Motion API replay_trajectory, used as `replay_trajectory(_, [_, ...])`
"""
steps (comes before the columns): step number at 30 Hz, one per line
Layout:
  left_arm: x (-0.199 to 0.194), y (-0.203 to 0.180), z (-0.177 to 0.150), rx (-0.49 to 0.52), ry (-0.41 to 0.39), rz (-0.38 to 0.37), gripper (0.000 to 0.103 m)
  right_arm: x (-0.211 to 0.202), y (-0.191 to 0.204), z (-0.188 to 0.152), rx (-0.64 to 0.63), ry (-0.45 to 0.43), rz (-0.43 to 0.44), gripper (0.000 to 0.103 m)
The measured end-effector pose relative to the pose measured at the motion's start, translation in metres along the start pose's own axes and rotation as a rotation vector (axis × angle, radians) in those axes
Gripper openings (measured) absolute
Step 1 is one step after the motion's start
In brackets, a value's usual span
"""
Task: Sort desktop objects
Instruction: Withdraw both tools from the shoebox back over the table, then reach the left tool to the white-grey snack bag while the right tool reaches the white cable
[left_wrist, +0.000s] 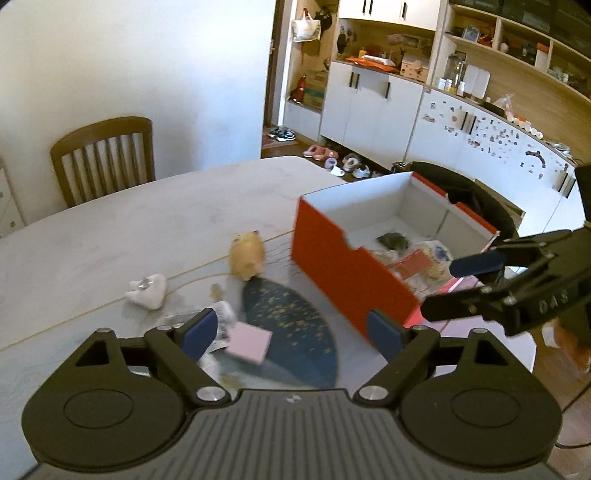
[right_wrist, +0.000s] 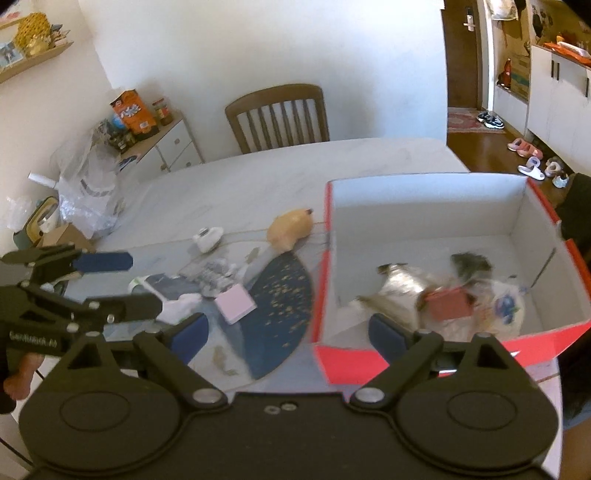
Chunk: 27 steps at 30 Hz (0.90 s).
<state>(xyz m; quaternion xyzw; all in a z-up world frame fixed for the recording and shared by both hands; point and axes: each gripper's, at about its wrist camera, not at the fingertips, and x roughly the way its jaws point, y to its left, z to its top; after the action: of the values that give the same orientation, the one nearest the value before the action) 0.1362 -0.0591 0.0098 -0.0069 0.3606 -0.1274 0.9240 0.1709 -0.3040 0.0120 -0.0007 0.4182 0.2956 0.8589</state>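
Note:
An open red box (left_wrist: 343, 273) (right_wrist: 532, 206) with a white inside stands on the table's right. It holds a plush toy (right_wrist: 402, 284), a small red box (right_wrist: 448, 304) and a plastic bag (right_wrist: 506, 306). On the table lie a pink pad (left_wrist: 249, 343) (right_wrist: 235, 304), a tan toy pig (left_wrist: 247, 254) (right_wrist: 290, 229), a white object (left_wrist: 147, 291) (right_wrist: 207, 238) and wrapped packets (right_wrist: 212, 277). My left gripper (left_wrist: 291, 332) (right_wrist: 127, 282) is open and empty above the pink pad. My right gripper (right_wrist: 291, 332) (left_wrist: 450, 288) is open and empty over the box's near wall.
A dark blue fan-shaped mat (left_wrist: 291, 325) (right_wrist: 280, 306) lies under the pad. A wooden chair (left_wrist: 103, 162) (right_wrist: 277, 118) stands at the table's far side. A clear plastic bag (right_wrist: 88, 188) sits at the table's left end. Cabinets (left_wrist: 373, 107) line the right wall.

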Motion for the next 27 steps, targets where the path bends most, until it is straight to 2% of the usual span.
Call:
replay_trajectory(4, [-0.004,0.017,-0.007,0.001,0.003,0.011,0.09,0.007,0.024,-0.009,-0.027,0.004,-0.006,0.094])
replay_trajectory(5, [-0.004,0.021,-0.009,-0.001,0.004,0.01,0.094,0.009,0.029,-0.011,-0.032,0.005,-0.006,0.095])
replay_trajectory(6, [-0.004,0.024,-0.01,-0.002,0.005,0.008,0.103,0.011,0.034,-0.013,-0.035,0.005,-0.006,0.096])
replay_trajectory(20, [-0.007,0.073,-0.022,-0.002,-0.007,0.035,0.103,0.036,0.09,-0.042,-0.057,0.011,-0.029,0.098])
replay_trajectory(27, [0.008,0.103,-0.029,-0.036,0.038,0.042,0.103,0.056,0.116,-0.052,-0.071,0.013,-0.019,0.098])
